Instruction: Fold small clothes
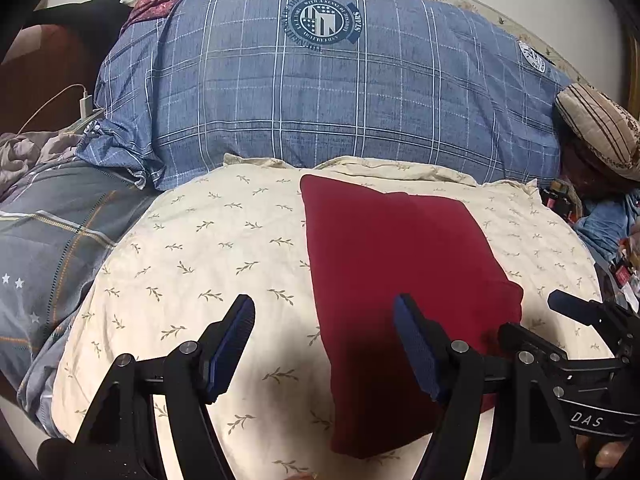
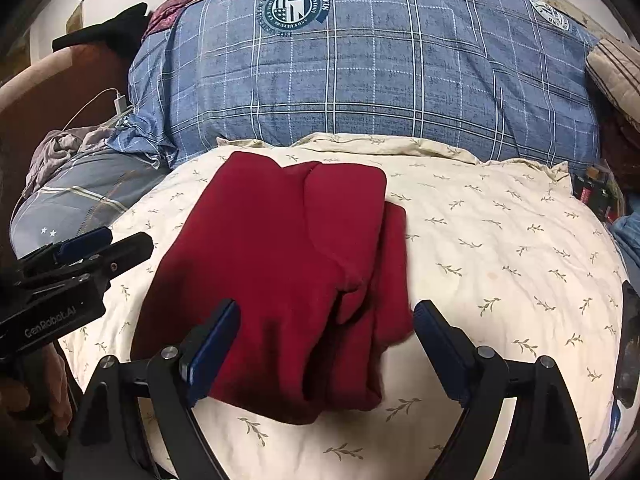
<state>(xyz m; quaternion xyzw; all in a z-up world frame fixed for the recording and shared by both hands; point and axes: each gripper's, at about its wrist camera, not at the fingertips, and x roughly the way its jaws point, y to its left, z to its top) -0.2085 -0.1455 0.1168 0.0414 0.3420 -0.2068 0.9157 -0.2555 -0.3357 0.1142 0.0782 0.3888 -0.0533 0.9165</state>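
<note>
A dark red garment [image 1: 400,272] lies folded into a rough rectangle on a cream leaf-print pillow [image 1: 208,248]. In the right wrist view the garment [image 2: 280,264] shows overlapping folded layers and a narrow flap along its right side. My left gripper [image 1: 324,312] is open and empty, above the garment's left edge. My right gripper [image 2: 326,316] is open and empty, hovering over the garment's near end. The left gripper also shows at the left of the right wrist view [image 2: 92,256], and the right gripper shows at the right of the left wrist view [image 1: 576,308].
A large blue plaid pillow [image 1: 328,100] stands behind the cream pillow. A grey plaid quilt [image 1: 52,240] lies to the left. A white charger and cable [image 1: 85,103] sit at the far left. A striped brown cushion [image 1: 604,128] and clutter lie at the right.
</note>
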